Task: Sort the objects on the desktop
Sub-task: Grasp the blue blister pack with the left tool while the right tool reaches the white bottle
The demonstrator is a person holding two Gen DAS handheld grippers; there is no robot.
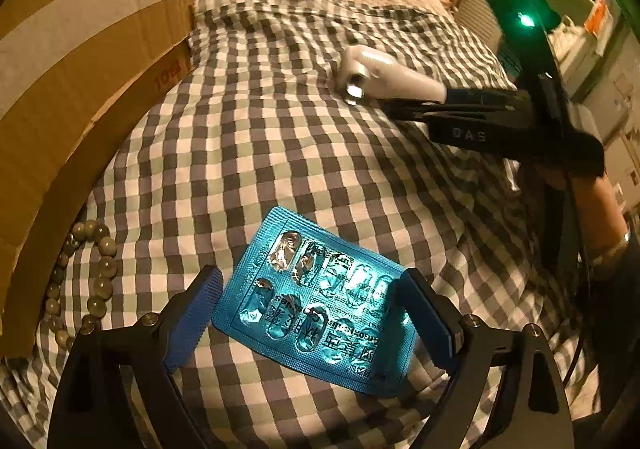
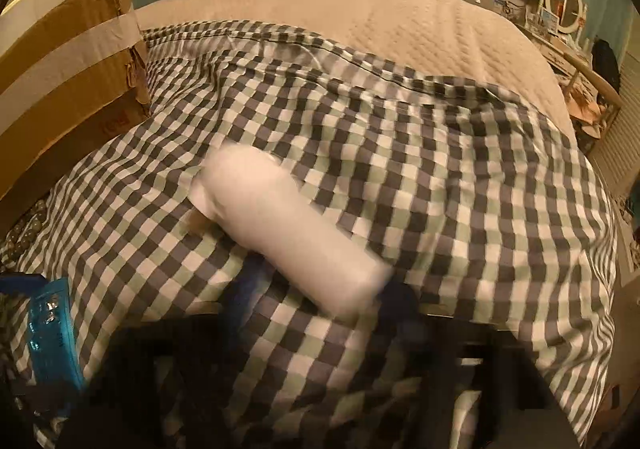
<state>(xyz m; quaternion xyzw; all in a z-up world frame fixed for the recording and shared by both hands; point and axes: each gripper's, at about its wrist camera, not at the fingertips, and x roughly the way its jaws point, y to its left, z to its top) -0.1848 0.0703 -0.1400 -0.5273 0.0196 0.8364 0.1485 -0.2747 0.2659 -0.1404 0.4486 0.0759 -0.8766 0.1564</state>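
A teal blister pack (image 1: pixel 316 305) of pills, some pockets burst, spans the gap between the blue pads of my left gripper (image 1: pixel 312 313), which is shut on its two short edges just above the checked cloth (image 1: pixel 280 153). In the right wrist view the blister pack (image 2: pixel 52 329) shows edge-on at the lower left. My right gripper (image 1: pixel 404 105) is shut on a white cylindrical device (image 1: pixel 384 77) with a metal tip, held over the cloth at the right. Seen from the right gripper (image 2: pixel 320 289), the white device (image 2: pixel 288 225) is blurred and points away to the upper left.
A taped cardboard box (image 1: pixel 80 69) stands along the left side, also seen as the box (image 2: pixel 60 69). A string of green beads (image 1: pixel 96 277) lies against its base. Beyond the checked cloth is a beige quilted cover (image 2: pixel 400 21). A person's forearm (image 1: pixel 600 217) is at the right.
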